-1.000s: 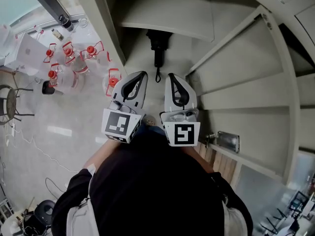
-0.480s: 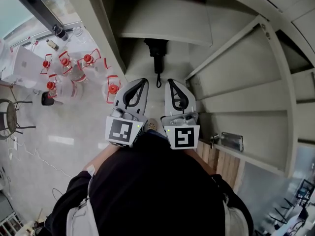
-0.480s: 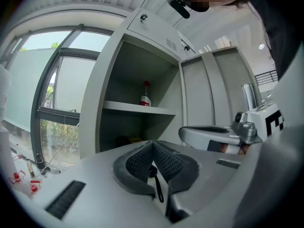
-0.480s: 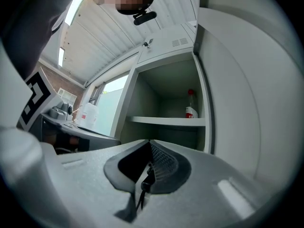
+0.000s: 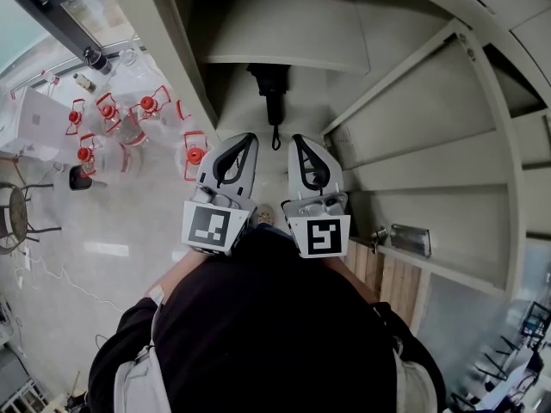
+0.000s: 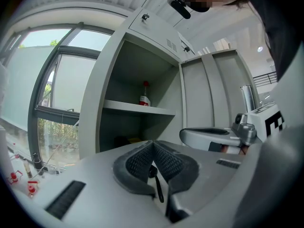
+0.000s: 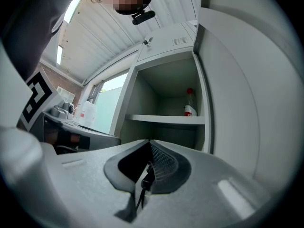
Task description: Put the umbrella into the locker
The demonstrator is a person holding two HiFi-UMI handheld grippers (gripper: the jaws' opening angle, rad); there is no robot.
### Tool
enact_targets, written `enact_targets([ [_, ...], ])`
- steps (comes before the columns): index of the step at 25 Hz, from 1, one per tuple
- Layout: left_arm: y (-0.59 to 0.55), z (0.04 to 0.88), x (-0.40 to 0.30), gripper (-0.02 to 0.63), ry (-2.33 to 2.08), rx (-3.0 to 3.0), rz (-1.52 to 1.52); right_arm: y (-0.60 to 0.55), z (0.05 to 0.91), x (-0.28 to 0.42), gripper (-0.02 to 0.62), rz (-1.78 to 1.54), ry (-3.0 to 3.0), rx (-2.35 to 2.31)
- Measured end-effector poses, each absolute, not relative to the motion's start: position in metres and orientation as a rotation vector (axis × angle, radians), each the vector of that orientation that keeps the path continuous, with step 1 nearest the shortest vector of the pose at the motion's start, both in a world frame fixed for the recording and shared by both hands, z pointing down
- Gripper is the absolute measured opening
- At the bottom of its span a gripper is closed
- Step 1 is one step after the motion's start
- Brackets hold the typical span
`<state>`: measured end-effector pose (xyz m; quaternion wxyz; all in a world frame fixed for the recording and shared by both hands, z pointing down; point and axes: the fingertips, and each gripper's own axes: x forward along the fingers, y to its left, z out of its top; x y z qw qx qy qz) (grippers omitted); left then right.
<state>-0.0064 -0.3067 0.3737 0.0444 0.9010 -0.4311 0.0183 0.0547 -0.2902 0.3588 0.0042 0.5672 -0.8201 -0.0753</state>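
Black folded umbrella [image 5: 272, 89] lies on the locker [image 5: 168, 50] floor under the shelf [image 5: 284, 37]. I hold the left gripper [image 5: 244, 140] and right gripper [image 5: 300, 142] side by side before it, jaws pressed together, seemingly on nothing.

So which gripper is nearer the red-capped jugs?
Left. The left gripper sits just right of the jugs; the right gripper is farther right, beside it.

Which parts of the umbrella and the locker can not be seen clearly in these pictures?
Umbrella: head view, far end hidden under the shelf.
Bottle on the shelf: label too small in both gripper views; head view's top edge cuts it off.
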Motion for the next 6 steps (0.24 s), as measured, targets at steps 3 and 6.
enact_targets([
  [3, -0.3082, 0.3746, -0.006, 0.006, -1.32, 2.749, 0.058, -0.2917, 0.36, 0.0546, 0.003, -0.239, -2.57, 1.771],
  [6, -0.3099, 0.375, -0.0057, 0.006, -1.326, 2.746, 0.055, -0.2937, 0.3607, 0.0552, 0.003, -0.243, -2.57, 1.767],
])
